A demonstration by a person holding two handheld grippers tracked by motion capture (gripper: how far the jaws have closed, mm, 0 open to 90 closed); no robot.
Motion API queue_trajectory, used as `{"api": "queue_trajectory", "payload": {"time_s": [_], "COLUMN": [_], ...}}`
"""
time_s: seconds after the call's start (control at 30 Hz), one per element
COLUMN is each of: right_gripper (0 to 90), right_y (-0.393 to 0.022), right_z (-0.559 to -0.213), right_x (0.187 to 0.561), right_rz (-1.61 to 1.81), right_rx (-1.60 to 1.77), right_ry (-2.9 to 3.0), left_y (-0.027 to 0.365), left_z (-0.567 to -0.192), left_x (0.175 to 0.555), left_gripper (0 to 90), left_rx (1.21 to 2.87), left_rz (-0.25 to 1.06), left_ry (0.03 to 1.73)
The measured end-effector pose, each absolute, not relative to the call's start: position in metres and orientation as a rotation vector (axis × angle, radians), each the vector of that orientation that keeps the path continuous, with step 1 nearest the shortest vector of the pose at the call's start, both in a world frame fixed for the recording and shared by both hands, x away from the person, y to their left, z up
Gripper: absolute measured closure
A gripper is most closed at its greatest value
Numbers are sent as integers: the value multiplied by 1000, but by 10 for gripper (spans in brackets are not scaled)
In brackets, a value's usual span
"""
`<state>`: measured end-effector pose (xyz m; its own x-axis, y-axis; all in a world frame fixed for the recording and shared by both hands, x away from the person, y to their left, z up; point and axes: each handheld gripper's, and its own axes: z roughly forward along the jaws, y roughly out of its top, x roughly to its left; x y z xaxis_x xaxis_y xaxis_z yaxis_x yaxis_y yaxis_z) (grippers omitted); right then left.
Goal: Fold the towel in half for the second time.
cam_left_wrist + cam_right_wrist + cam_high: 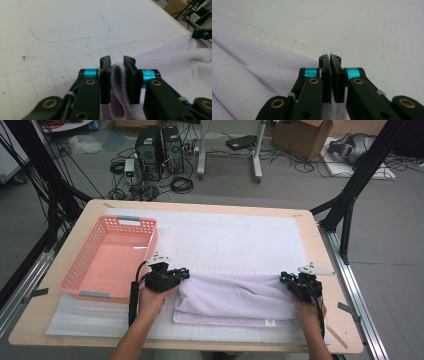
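Here, a thick fold of the lilac towel is pinched between the fingers of the left gripper, which stand a little apart with the cloth bulging up between them. The fingers of the right gripper are pressed almost together on a thin edge of the same towel, just visible between them.

The step in hand is judged to be a fold or a lift of the towel by its two far corners. It is done well if both corners are raised together and level, so that the layers are not dragged apart, and if the thicker left grip is kept firm.

The towel is seen low in the middle of the high view, on the white mat on the table. It is soft, fleecy and already folded into layers, with a small label at its near edge. The pink basket lies at centre left, just beside the left gripper; the right gripper is at the towel's right corner.
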<state>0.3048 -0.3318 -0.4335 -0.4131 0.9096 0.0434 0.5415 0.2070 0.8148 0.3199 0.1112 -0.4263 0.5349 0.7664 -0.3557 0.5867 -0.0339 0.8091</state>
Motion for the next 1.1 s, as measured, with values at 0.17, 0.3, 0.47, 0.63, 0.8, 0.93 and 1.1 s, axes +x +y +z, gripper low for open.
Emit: {"api": "queue_trajectory", "payload": {"time_s": [0.17, 0.3, 0.47, 0.63, 0.8, 0.93, 1.1], "right_gripper": [473, 432, 502, 814, 830, 830, 829], "right_y": [-344, -356, -357, -350, -354, -353, -349], "right_z": [-431, -441, -447, -446, -442, -437, -431], "right_x": [304, 306, 302, 300, 306, 315, 334], "right_rz": [1084, 1095, 1102, 1149, 1201, 1191, 1141], "right_rx": [1410, 1463, 1457, 1445, 1462, 1442, 1432], "right_ry": [2016, 2139, 2168, 2219, 2127, 2046, 2004], "left_y": [114, 112, 105, 103, 103, 103, 96], "left_z": [-426, -435, -448, -450, -444, -447, -440], "left_x": [318, 321, 324, 320, 327, 337, 358], "left_gripper": [420, 356, 377, 710, 752, 752, 752], "left_rx": [1772, 1822, 1848, 1869, 1770, 1689, 1684], "left_rz": [277, 224, 157, 137, 200, 220, 261], "left_ry": [1176, 1211, 1213, 1125, 1147, 1192, 1203]}}
